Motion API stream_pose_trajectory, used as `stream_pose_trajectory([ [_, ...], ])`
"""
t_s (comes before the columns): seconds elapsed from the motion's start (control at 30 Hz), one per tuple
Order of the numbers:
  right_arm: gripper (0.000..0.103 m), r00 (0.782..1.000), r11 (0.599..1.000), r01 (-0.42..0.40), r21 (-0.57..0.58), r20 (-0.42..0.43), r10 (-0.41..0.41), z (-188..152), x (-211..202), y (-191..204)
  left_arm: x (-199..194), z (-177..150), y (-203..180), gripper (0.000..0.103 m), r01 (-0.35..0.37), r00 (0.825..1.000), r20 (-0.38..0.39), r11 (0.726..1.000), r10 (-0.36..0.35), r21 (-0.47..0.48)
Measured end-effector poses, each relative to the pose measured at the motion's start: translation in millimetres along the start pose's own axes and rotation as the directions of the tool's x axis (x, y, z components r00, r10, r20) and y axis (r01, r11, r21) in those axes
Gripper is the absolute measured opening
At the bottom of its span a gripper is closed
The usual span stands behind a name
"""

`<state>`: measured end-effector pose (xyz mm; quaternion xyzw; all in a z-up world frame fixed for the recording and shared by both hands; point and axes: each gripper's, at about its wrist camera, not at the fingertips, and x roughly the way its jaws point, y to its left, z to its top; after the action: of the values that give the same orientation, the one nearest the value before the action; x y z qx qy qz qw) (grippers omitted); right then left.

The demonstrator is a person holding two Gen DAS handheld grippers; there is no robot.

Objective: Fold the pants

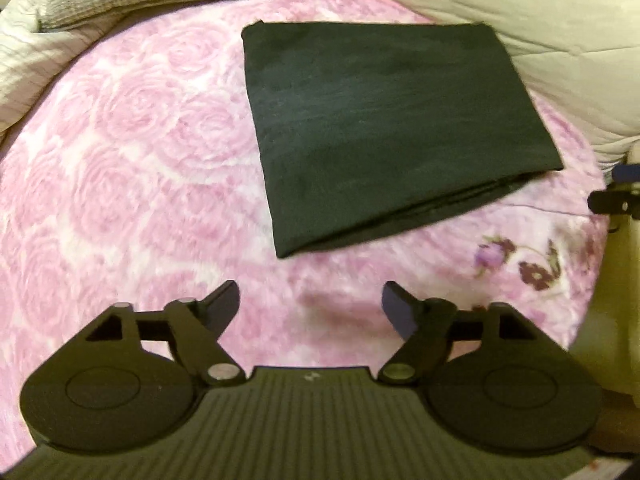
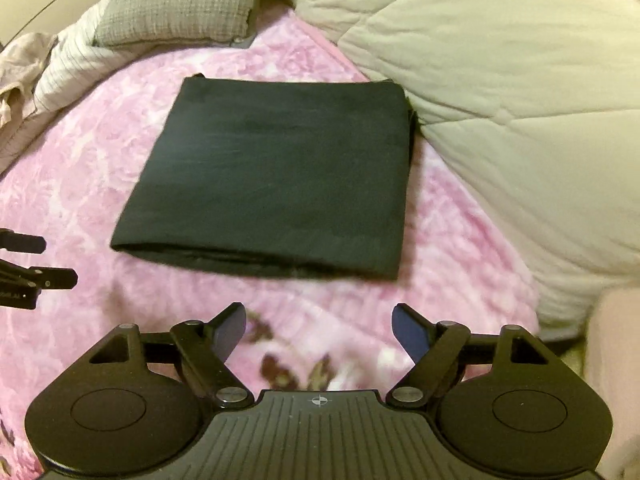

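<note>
Now, with my left claw and right claw both spread apart and empty, the folded pants lie flat just ahead of them, so I judge folding complete and only withdrawal remaining.

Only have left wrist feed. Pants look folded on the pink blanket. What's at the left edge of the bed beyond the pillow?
Observer: In the right wrist view a crumpled pale pink cloth lies at the far left, on the striped sheet beside the grey pillow.
Operator: Right gripper, I only see its tip. Holding anything?
Observer: No. The right gripper is open and nothing is between its fingers; only the pink blanket shows below.
Operator: Does the pants' right side touch the quilt?
Observer: The far right corner of the pants lies right against the cream quilt; nearer the camera, blanket shows between them.
</note>
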<state>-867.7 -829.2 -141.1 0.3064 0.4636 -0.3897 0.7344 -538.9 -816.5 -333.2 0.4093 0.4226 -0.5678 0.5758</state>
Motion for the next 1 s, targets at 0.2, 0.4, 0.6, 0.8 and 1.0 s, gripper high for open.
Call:
stream_pose_trajectory([
  [0.2,0.077,0.999,0.999,0.022,0.042,0.032,-0.024,-35.7,-52.8,43.3,-60.4,-37.7,2.6,0.100,-0.020,0.997,0.081,1.000,0.020,0.002],
  [0.4,0.077,0.996,0.998,0.006,0.067,0.093,-0.012,-64.0,-101.7,87.3,-120.5,-76.7,11.9,0.102,-0.010,0.983,0.180,0.999,0.019,-0.047],
  [0.6,0.077,0.987,0.996,0.016,0.092,0.160,-0.030,-87.6,-140.4,113.1,-163.3,-101.5,2.8,0.102,0.026,0.961,0.277,0.997,-0.005,-0.071],
  [0.8,0.077,0.980,0.991,0.017,0.131,0.196,-0.043,-102.3,-171.3,115.2,-193.7,-120.4,-5.0,0.102,0.029,0.953,0.304,0.993,0.007,-0.115],
  [1.0,0.077,0.977,0.994,0.001,0.113,0.214,-0.026,-97.3,-188.9,108.3,-212.0,-124.6,-7.0,0.102,0.013,0.949,0.311,0.982,0.047,-0.189],
])
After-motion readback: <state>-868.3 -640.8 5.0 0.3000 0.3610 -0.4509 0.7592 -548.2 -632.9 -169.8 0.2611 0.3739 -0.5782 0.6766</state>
